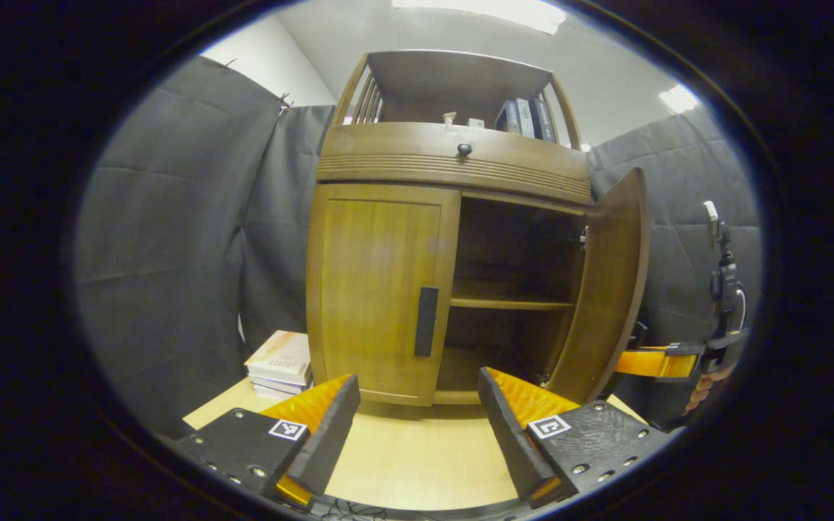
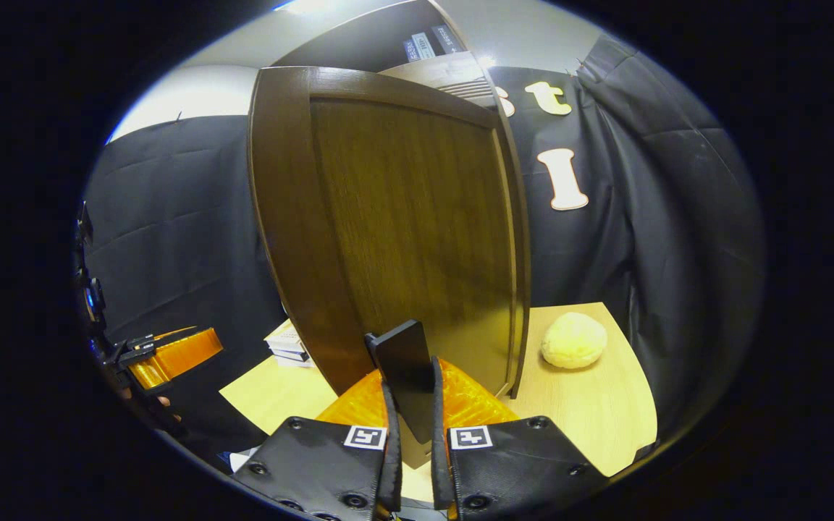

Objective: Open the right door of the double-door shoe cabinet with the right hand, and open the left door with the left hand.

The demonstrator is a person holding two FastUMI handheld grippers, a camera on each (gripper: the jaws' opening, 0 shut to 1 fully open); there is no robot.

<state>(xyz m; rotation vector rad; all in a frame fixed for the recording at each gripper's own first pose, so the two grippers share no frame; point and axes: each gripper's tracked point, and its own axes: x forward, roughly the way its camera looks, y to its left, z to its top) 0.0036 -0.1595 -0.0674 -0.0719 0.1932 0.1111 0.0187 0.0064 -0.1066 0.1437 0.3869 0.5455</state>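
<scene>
In the left gripper view my left gripper (image 1: 417, 416) hung spread wide at the bottom, low before the cabinet's (image 1: 453, 155) closed left door (image 1: 377, 289) and its dark handle (image 1: 426, 320). The right door (image 1: 609, 289) stood swung open at centre right. In the right gripper view my right gripper (image 2: 413, 405) pinched that door's handle (image 2: 404, 369), bottom centre.

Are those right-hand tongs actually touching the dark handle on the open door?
Touching. In the right gripper view, the right tongs are shut on the handle of the right door, one finger pressing each side.
</scene>
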